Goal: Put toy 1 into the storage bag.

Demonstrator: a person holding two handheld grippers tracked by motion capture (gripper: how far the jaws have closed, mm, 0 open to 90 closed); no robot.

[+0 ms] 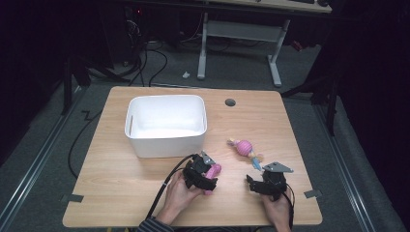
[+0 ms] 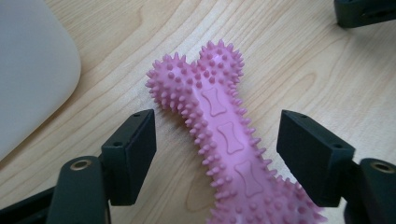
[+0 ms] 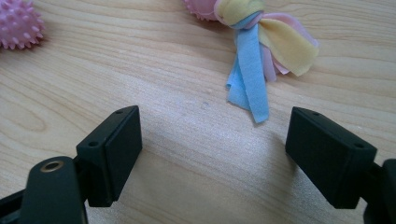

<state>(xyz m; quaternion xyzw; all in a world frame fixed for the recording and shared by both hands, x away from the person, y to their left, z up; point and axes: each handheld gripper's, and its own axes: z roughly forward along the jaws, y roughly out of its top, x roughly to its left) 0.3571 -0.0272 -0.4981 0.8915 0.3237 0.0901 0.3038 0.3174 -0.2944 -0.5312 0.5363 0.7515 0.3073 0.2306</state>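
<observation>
Nearest the person's edge of the wooden table (image 1: 121, 193), two hands come in from the bottom of the high view, each holding a gripper. The left gripper (image 1: 205, 176) sits over a pink spiked bone toy (image 2: 219, 135), and in the left gripper view its jaws stand spread wide, one on each side of the toy's shaft, with clear wood showing between each pad and the spikes; the claw is released and grips nothing. The toy lies flat on the table, its knobbed end pointing away from the gripper, with small bone shapes stamped along its middle. The right gripper (image 1: 265, 184) rests near the front right of the table, well apart from the left one, and its jaws are likewise spread, with bare wood between them in the right gripper view. Just beyond its jaws lie the blue, yellow and pink fabric strips of a knotted rope toy (image 3: 261, 42), whose pink ball (image 1: 244, 147) sits farther out toward the table's middle. Farther back still, to the left, stands a white plastic bin (image 1: 145, 145), and behind it a small round grommet (image 1: 230, 102) is set into the tabletop.
</observation>
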